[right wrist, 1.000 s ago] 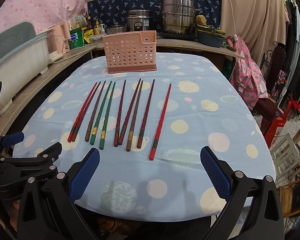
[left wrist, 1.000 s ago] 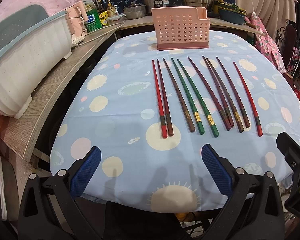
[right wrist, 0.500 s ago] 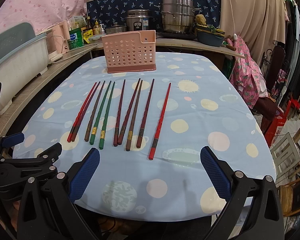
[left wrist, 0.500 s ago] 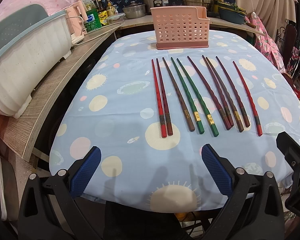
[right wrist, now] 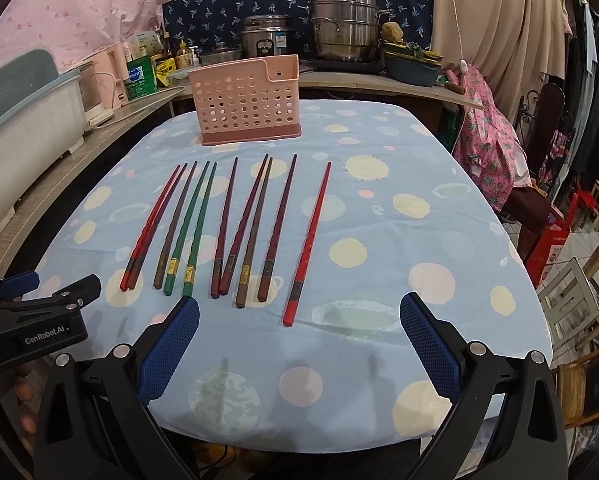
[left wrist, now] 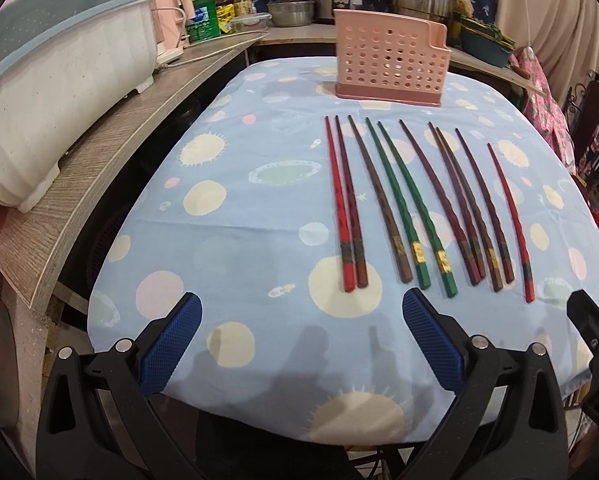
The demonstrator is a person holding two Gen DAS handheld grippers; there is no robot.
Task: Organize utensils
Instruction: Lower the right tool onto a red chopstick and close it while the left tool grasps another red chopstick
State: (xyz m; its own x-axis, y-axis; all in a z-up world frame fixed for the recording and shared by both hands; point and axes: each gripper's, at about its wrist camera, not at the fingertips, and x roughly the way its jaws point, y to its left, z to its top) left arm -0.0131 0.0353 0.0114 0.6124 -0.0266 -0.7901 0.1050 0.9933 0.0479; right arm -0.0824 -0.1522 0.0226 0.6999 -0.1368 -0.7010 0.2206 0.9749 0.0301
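A: A cluttered kitchen; a blue spotted tablecloth [right wrist: 379,216] carries 10 chopsticks [right wrist: 227,224] in a row, long axes running near to far, thick ends near; the pink holder [right wrist: 247,104] stands at the far side.

B: Both tools gape wide, holding nothing; the right gripper [right wrist: 299,336] sits just short of the red chopstick [right wrist: 309,240], so I judge it nearer.

A: The left gripper [left wrist: 301,340] faces the row's left end; only the right view shows the chairs at the right.
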